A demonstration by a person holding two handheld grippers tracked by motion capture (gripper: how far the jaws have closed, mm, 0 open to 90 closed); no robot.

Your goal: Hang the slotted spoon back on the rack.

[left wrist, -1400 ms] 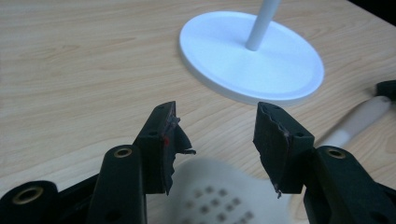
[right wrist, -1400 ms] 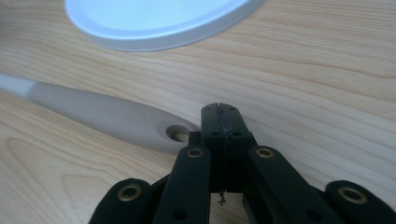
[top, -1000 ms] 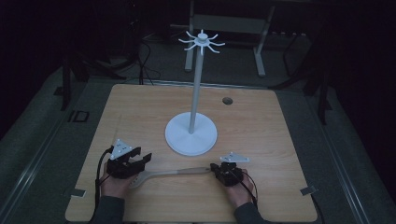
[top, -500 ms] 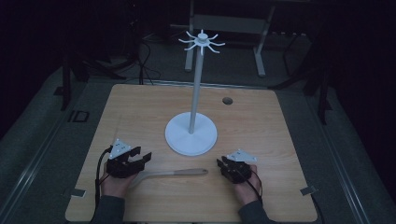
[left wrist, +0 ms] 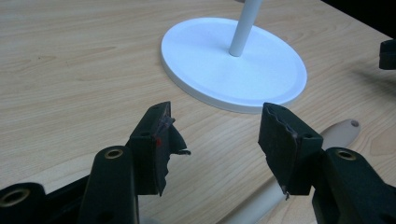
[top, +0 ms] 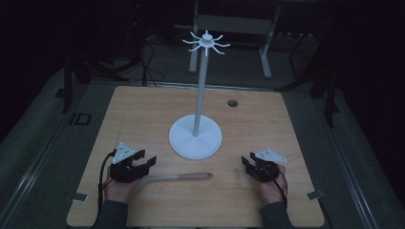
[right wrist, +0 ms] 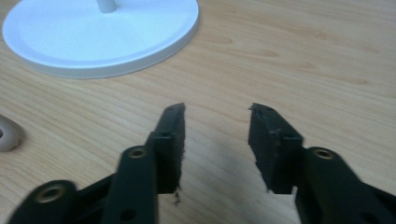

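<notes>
Pale wooden utensil (top: 174, 177) lies flat on the wooden surface (top: 143, 114), near its front edge, long axis running left to right; its rounded handle end with a small hole (left wrist: 344, 129) points toward the right side, the other end passes under the left gripper (top: 143, 163). White stand (top: 196, 138), round base and tall upright pole, sits just behind the utensil near mid-surface; ring of curved hooks (top: 206, 43) at the pole top. Left gripper held low at front left, fingers (left wrist: 156, 140) apart, nothing between them, utensil shaft visible beside the right-hand finger in the left gripper view. Right gripper (top: 249, 164) at front right, well apart from the utensil tip; fingers (right wrist: 170, 140) apart over bare wood, empty. Handle end (right wrist: 5, 133) at left edge of the right gripper view. Small dark round hole (top: 232, 102) in the surface toward the back
</notes>
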